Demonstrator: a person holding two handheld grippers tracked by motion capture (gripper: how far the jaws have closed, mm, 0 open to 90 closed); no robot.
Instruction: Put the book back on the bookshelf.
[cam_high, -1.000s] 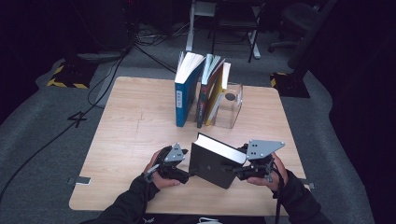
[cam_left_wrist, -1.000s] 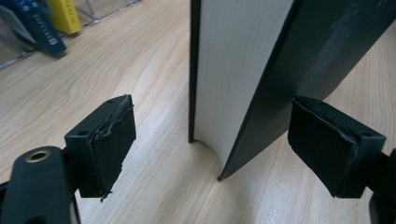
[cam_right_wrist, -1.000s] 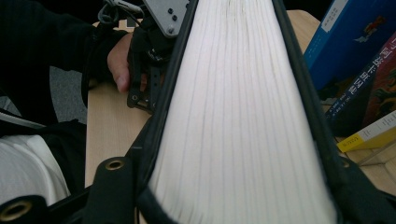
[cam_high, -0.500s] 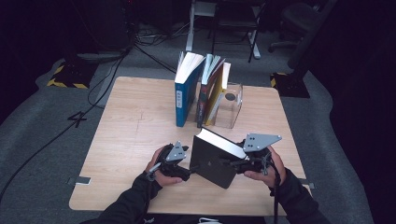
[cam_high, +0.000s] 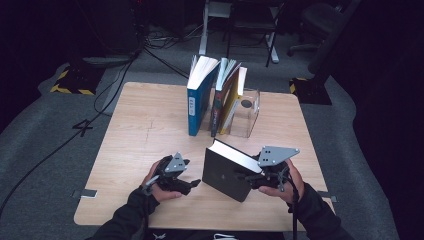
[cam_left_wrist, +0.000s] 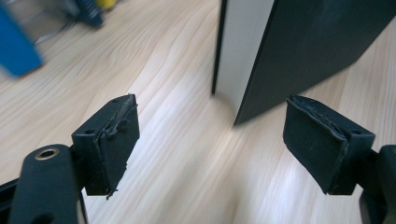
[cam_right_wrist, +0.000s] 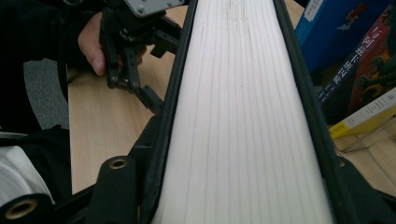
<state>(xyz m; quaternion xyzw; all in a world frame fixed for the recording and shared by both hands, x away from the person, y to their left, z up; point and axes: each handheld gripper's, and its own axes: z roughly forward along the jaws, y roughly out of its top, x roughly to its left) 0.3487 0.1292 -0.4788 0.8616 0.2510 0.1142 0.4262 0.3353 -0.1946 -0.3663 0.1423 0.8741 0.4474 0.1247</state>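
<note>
Compared with a second ago, the black hardcover book stands a little more upright on the near half of the pale wood-grain table, and the left gripper has drawn slightly away from its cover. Its jaws have just been closing a little, yet they stand released, with nothing between them: in the left gripper view the two worn, rubbery black pads are spread wide over bare tabletop, the book's lower corner just beyond them. The right gripper has not shifted and stays clenched on the book, one jaw against each matte cover, with the smooth white block of page edges running up between them in the right gripper view. Farther back, well apart from the held book, a blue book, a dark illustrated one and a yellow-edged one stand fanned open against a clear plastic bookend.
</note>
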